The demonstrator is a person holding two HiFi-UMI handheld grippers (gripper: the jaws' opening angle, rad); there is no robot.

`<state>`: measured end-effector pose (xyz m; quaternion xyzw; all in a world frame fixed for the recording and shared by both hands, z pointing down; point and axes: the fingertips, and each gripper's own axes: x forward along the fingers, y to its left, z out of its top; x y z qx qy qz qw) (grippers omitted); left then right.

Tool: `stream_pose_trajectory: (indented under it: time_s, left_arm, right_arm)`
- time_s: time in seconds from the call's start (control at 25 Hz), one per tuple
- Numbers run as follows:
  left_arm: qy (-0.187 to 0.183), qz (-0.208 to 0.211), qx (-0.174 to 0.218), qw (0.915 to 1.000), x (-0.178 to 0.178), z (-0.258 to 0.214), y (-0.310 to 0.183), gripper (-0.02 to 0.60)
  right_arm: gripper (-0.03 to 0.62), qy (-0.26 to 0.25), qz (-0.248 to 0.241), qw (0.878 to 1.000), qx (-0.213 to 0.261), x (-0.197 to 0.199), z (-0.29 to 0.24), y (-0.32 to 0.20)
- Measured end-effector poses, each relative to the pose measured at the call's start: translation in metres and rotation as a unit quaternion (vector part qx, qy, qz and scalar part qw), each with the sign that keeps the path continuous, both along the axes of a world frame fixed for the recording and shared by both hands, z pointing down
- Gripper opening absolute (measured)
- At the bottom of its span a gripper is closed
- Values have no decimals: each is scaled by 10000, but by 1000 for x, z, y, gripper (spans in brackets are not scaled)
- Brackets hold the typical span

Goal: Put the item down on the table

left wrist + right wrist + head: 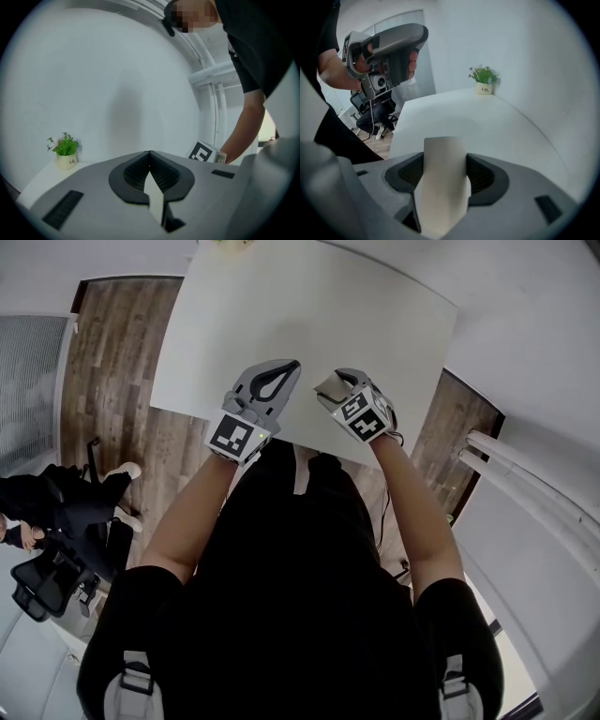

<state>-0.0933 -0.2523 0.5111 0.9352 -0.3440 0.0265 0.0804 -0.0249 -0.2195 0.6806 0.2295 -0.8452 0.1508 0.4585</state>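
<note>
My right gripper hangs over the near edge of the white table, shut on a pale beige flat item. The right gripper view shows the item upright between the dark pads, rounded top poking past the tips. To its left, my left gripper is shut, its tips touching with only a thin pale sliver in the gap behind them. The right gripper view also catches the left gripper held in a hand, level with the right one.
A small potted plant stands at the table's far corner against the wall, also seen in the left gripper view. A person in dark clothes and an office chair are at left on the wood floor. White pipes run along the right wall.
</note>
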Motion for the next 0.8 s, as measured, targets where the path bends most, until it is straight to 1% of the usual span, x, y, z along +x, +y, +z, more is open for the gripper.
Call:
stream_pose_trajectory:
  time_s: [0.16, 0.28, 0.44, 0.8]
  left_arm:
    - [-32, 84, -29, 10000, 1, 7, 0, -6]
    - [13, 94, -52, 9999, 2, 13, -1, -6]
    - [-35, 124, -132, 9998, 2, 26, -1, -6]
    - [-8, 108, -208, 9997, 2, 30, -12, -6]
  right_arm:
    - [284, 171, -71, 9998, -108, -3, 19, 2]
    - [284, 233, -79, 9996, -158, -4, 31, 2]
    - [284, 324, -148, 9992, -199, -9, 43, 2]
    - [284, 552, -308, 9972, -403, -18, 73, -2]
